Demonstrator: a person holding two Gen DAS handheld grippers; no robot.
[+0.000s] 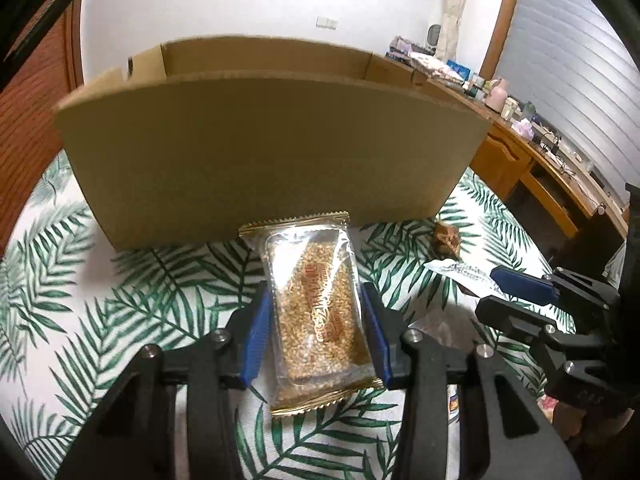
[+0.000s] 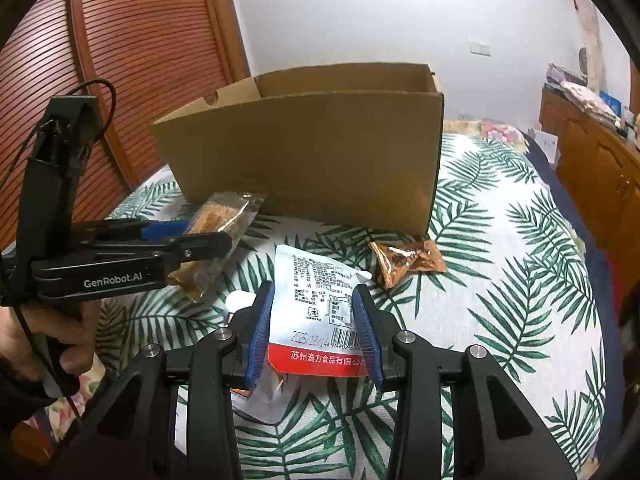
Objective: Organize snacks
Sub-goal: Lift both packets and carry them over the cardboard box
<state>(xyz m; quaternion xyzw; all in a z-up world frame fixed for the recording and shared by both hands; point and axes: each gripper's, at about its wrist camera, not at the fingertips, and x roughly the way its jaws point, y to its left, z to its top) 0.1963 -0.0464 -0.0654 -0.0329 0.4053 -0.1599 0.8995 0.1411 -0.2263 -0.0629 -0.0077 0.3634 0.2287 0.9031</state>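
My left gripper point(image 1: 315, 294) is shut on a clear-wrapped golden grain bar point(image 1: 316, 320), pads pressing its long sides, just before the open cardboard box point(image 1: 272, 152). From the right wrist view, that left gripper point(image 2: 208, 236) carries the bar point(image 2: 224, 212) slightly above the bedspread, near the box point(image 2: 312, 160). My right gripper point(image 2: 314, 304) is shut on a white pouch with a red band point(image 2: 316, 280), printed back facing up. The left wrist view shows the right gripper point(image 1: 488, 290) at the right edge with the pouch's corner point(image 1: 452, 270) sticking out.
A small brown packet point(image 2: 408, 260) lies on the leaf-patterned bedspread point(image 2: 500, 280) by the box's right corner. More wrappers point(image 2: 260, 392) lie under the right gripper. A person's hand point(image 2: 60, 344) grips the left handle. A cluttered wooden desk point(image 1: 520, 160) runs along the right.
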